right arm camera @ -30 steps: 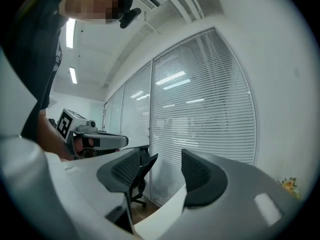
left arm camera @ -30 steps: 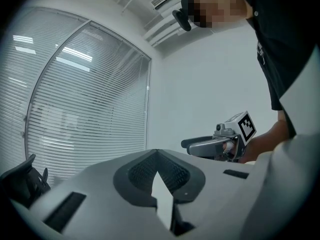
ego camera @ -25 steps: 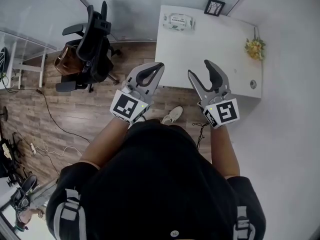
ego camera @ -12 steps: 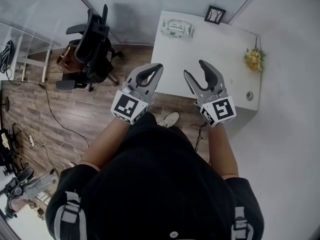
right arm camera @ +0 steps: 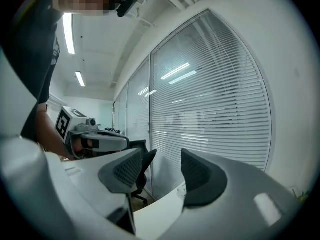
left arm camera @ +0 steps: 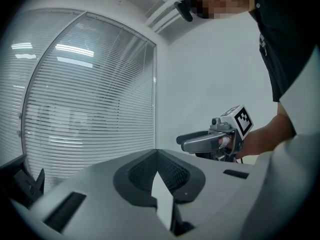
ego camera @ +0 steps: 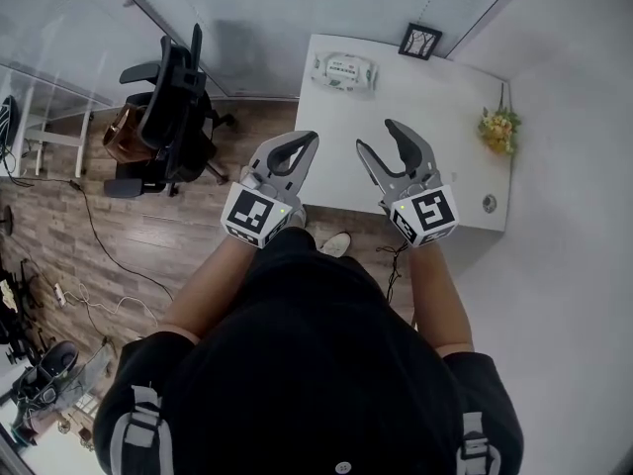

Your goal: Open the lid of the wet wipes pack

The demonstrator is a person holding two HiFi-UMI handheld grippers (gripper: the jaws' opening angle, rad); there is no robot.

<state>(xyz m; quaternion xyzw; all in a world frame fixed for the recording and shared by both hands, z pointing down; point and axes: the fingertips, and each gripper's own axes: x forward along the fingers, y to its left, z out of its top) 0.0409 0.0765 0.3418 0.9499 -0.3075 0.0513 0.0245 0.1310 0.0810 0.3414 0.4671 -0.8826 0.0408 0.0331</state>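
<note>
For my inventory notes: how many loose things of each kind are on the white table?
wet wipes pack: 1
picture frame: 1
bunch of yellow flowers: 1
Total: 3

The wipes pack [ego camera: 345, 70] lies flat on the white table [ego camera: 435, 127]. It sits in the upper middle of the head view, close to the table's far edge and nearer its left corner. It is a soft, oblong pouch, pale with green markings, and its ends look rounded and a little puffed. Its long side runs left to right across the frame, tilted slightly. A lighter oval patch in the middle of its top face is the lid. It appears to lie flush and closed, though it is too small to be sure.
</note>
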